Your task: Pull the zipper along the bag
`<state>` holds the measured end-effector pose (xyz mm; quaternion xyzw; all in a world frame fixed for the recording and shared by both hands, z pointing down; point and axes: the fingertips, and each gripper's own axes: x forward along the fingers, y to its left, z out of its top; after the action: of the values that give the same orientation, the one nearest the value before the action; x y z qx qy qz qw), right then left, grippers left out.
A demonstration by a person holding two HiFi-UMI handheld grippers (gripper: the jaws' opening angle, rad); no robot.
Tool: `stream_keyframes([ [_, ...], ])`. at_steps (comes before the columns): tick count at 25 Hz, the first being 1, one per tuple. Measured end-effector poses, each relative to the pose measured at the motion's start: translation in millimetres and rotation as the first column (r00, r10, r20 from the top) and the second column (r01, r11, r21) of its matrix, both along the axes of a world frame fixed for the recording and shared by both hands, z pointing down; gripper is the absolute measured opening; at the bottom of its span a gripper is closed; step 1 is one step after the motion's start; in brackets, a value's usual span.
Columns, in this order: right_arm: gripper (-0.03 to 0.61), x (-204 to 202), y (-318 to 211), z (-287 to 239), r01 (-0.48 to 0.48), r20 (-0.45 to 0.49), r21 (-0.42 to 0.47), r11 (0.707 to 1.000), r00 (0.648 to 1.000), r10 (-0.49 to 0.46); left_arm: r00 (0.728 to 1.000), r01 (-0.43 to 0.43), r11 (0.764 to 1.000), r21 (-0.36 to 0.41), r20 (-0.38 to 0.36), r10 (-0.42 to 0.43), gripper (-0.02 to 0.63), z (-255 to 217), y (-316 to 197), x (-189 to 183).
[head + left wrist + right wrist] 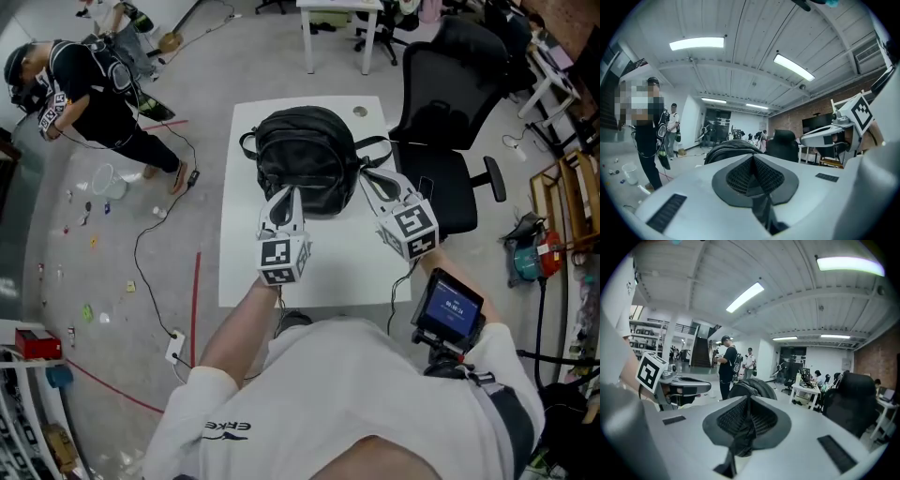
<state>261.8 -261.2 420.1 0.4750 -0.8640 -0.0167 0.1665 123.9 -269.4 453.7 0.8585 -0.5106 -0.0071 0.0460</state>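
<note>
While left hand-held gripper (pixel 752 158) sits closed, right hand-held gripper (pixel 747 400) pinches strap (pixel 740 439) beside chair (pixel 441 103).

- The white desk (pixel 328 262) in front of me is bare along its near edge; a small round disc (pixel 361 112) lies by its far right corner.
- A black office chair (pixel 441 103) stands right against the desk's right side.
- A person in black (pixel 94 94) bends over the floor, well off to my left.
- A red line (pixel 196 300) and a loose black cable (pixel 141 253) run over the grey floor left of the desk.
- A small blue-lit screen (pixel 448 309) sits at my right side.
- Long ceiling lights (pixel 697 43) glow overhead.
</note>
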Motion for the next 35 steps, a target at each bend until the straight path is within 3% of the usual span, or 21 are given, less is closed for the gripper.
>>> stream_keyframes([
  [7,0.011,22.2,58.5,29.2,-0.024,0.162,-0.072,0.997,0.986,0.036,0.999,0.052,0.998,-0.029,0.01,-0.051,0.003,7.4,50.5,8.4],
  [14,0.006,13.5,107.6,50.9,-0.047,0.229,-0.115,0.992,0.971,0.073,0.997,0.038,0.999,-0.037,0.068,-0.036,0.003,23.2,96.7,10.1],
  [22,0.005,-16.0,157.1,68.7,-0.094,0.24,-0.166,0.982,0.962,0.132,0.998,-0.013,0.997,-0.076,0.063,0.018,0.003,38.6,136.0,-4.0],
  [35,0.005,-41.6,184.7,59.8,-0.124,0.226,-0.147,0.981,0.962,0.155,0.998,-0.055,0.997,-0.061,0.021,0.057,0.003,32.6,163.7,-17.2],
])
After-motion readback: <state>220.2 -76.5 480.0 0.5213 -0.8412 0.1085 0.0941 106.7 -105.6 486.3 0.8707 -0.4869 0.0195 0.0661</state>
